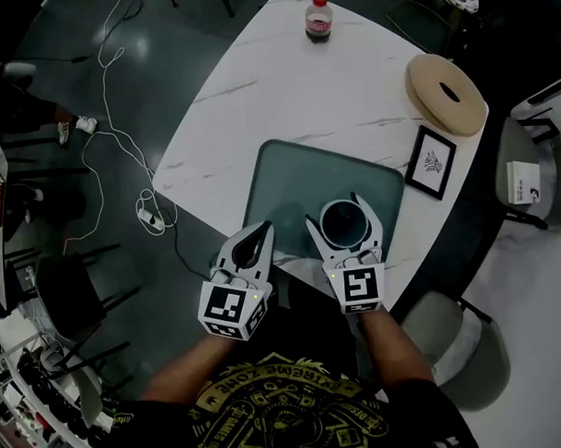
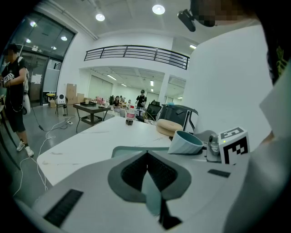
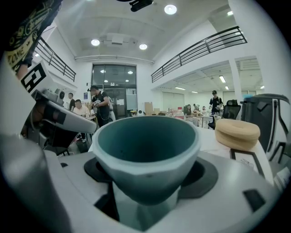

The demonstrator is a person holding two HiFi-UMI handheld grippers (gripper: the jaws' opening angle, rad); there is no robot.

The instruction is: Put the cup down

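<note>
A teal cup [image 1: 344, 223] sits between the jaws of my right gripper [image 1: 336, 211], which is shut on it over the near right part of a grey-green mat [image 1: 297, 176]. In the right gripper view the cup [image 3: 145, 154] fills the middle, mouth up, with the right gripper [image 3: 148, 179] clamped on its lower sides. From the left gripper view the cup [image 2: 186, 142] looks tilted; whether its base touches the mat cannot be told. My left gripper [image 1: 262, 228] hangs at the mat's near left edge, its jaws shut on nothing [image 2: 147, 154].
The mat lies on a white marble table [image 1: 284, 88]. A small cola bottle [image 1: 319, 19] stands at the far edge, with a round wooden disc [image 1: 446, 93] and a black picture frame [image 1: 431, 162] on the right. A grey chair [image 1: 453, 345] and floor cables [image 1: 119, 133] flank the table.
</note>
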